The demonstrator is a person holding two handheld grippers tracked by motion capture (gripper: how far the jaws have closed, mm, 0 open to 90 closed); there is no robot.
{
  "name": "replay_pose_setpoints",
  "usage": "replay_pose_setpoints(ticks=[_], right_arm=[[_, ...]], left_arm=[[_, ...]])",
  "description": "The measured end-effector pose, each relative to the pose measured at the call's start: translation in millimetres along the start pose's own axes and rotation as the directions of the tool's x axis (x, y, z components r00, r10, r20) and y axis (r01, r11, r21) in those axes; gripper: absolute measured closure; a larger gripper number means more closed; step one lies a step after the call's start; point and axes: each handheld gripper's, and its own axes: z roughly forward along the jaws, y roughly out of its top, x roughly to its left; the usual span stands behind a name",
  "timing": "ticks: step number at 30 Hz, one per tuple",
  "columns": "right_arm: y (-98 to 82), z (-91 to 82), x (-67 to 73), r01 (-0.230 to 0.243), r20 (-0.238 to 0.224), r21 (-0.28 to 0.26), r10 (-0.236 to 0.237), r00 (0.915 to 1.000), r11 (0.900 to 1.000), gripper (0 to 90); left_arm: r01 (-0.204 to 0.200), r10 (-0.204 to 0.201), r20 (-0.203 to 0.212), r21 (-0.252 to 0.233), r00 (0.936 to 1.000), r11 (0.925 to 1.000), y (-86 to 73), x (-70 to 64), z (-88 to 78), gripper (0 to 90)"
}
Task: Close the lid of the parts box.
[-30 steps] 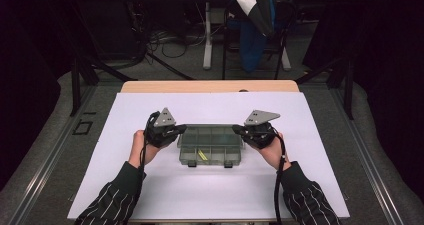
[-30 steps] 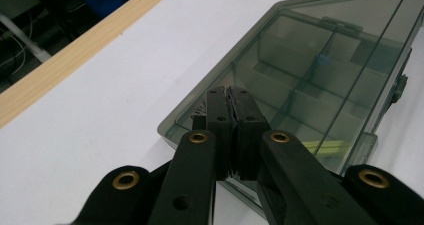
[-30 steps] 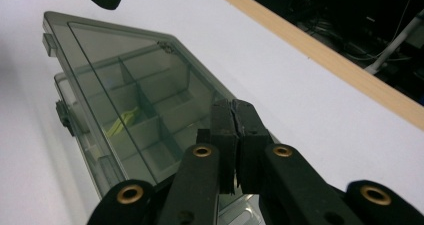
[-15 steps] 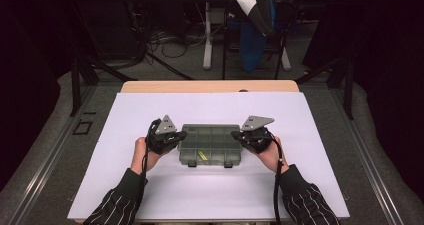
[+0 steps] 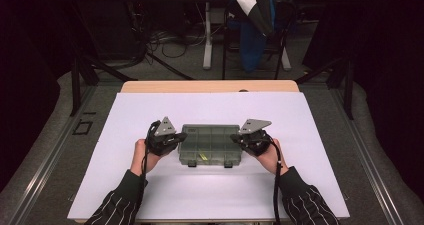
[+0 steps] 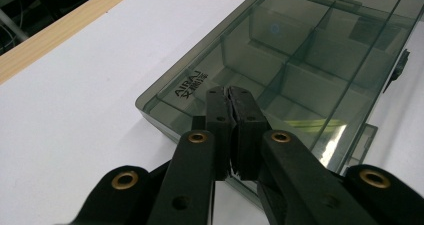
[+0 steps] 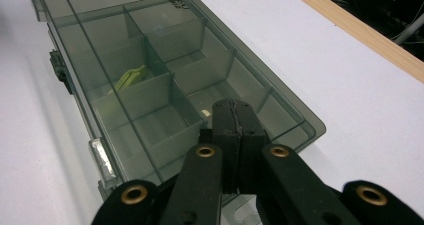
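A smoky clear plastic compartment box lies with its lid closed in the middle of the white table, latches toward the person. A yellow-green piece rests in one near compartment. My left gripper is shut with nothing between its jaws, tips at the box's left end. In the left gripper view the gripper hovers over the lid near the printed corner. My right gripper is shut and empty at the box's right end. In the right gripper view the gripper is over the lid, with the yellow-green piece beyond. I cannot tell whether the tips touch.
The white sheet covers the table, with a wooden strip at the far edge. Beyond it stand a chair draped with blue and white cloth, table legs and cables on the floor.
Both grippers have eased slightly nearer the box's two ends. The box has stayed where it was.
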Motion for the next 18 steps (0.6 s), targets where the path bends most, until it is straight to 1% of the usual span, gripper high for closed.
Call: replay_pose_setpoints(ticks=[2, 5, 7, 12, 14, 18], right_arm=[[-0.2, 0.4, 0.9, 0.000, 0.000, 0.001, 0.000, 1.0000, 1.000, 90.0], [-0.7, 0.8, 2.0, 0.007, 0.001, 0.008, -0.007, 1.0000, 1.000, 90.0], [-1.0, 1.5, 2.0, 0.005, 0.000, 0.004, -0.005, 1.0000, 1.000, 90.0], [-1.8, 2.3, 0.8, 0.004, -0.008, 0.013, -0.003, 1.0000, 1.000, 90.0], [-2.5, 2.9, 0.8, 0.004, -0.007, 0.019, -0.004, 1.0000, 1.000, 90.0], [-3.0, 3.6, 1.2, 0.001, -0.010, 0.025, -0.001, 1.0000, 1.000, 90.0]], left_arm=[[-0.004, 0.004, 0.001, -0.002, 1.0000, 1.0000, 0.5, -0.8, -0.6, 87.3], [0.002, -0.002, 0.004, -0.008, 1.0000, 1.0000, 0.9, -0.6, -1.9, 87.3], [0.000, 0.000, 0.008, -0.005, 1.0000, 1.0000, 0.3, -0.7, -0.9, 87.3], [0.010, -0.010, 0.011, 0.000, 0.9999, 0.9999, -2.0, 0.6, 0.8, 87.3], [0.008, -0.008, 0.009, 0.004, 0.9999, 1.0000, -2.8, 0.4, 1.9, 87.3], [0.008, -0.008, 0.009, 0.013, 0.9999, 0.9999, -3.7, -1.9, 3.8, 87.7]])
